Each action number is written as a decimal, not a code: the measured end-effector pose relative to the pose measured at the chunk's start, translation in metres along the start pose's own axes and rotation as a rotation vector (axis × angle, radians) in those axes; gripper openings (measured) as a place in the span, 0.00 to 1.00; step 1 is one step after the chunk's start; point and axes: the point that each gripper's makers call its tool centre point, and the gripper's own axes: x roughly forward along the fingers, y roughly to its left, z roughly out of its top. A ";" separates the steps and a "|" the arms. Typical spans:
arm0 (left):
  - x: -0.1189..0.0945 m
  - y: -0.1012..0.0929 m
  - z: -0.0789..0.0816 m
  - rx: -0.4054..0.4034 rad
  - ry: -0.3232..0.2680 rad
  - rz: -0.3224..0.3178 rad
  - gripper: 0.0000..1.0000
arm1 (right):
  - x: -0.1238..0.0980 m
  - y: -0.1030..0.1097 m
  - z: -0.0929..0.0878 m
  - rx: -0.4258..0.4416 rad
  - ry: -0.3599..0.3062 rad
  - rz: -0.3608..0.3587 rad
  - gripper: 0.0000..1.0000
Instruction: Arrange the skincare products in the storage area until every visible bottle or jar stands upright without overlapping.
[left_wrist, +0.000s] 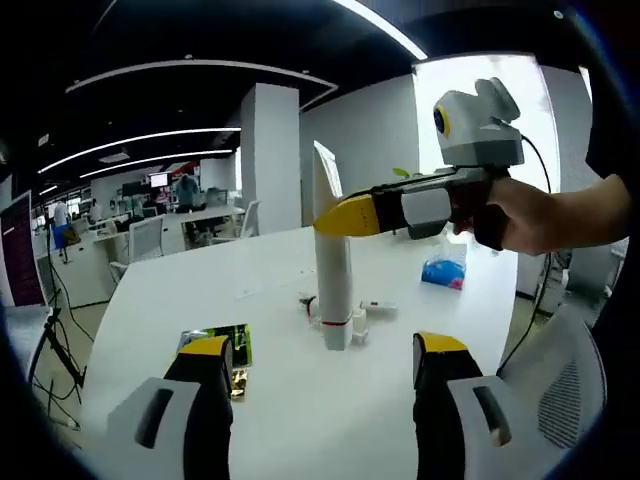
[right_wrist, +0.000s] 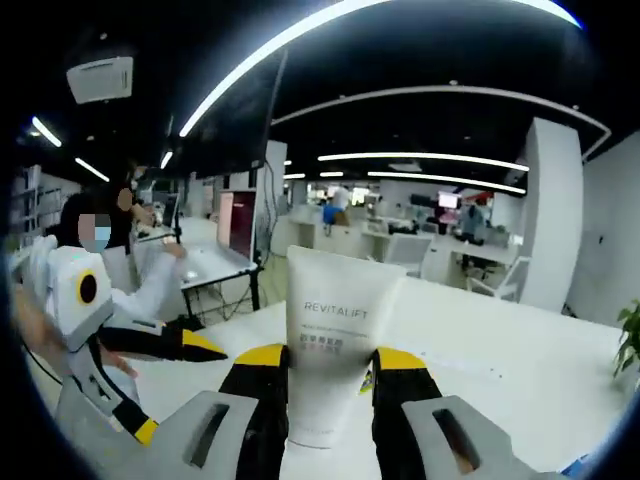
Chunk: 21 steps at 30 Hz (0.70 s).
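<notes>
A tall white tube (left_wrist: 333, 250) stands cap-down on the white table (left_wrist: 180, 290), with a red ring just above its cap. My right gripper (left_wrist: 348, 216), held by a hand, reaches in from the right and clamps the tube near its upper half. In the right gripper view the tube (right_wrist: 335, 320) reads REVITALIFT and sits between the yellow-tipped jaws of my right gripper (right_wrist: 333, 378), which press on both its sides. My left gripper (left_wrist: 322, 375) hovers open in front of the tube, nothing between its jaws; it shows again as the left gripper (right_wrist: 175, 388) at lower left.
A green and black packet (left_wrist: 225, 345) lies by my left jaw. Small white items (left_wrist: 375, 310) sit beside the tube's base and a blue packet (left_wrist: 445, 272) lies farther right. A grey chair (left_wrist: 560, 390) stands at the table's right edge. A person (right_wrist: 110, 270) sits at a far desk.
</notes>
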 end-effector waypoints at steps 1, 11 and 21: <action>0.002 -0.001 0.003 -0.004 -0.007 -0.006 0.64 | -0.001 0.002 0.000 -0.001 -0.001 0.002 0.24; 0.011 -0.024 0.020 -0.020 -0.026 -0.067 0.54 | -0.028 0.027 0.009 0.007 -0.028 0.044 0.24; 0.018 -0.051 0.030 -0.045 -0.033 -0.135 0.46 | -0.046 0.032 0.014 0.016 -0.043 0.047 0.24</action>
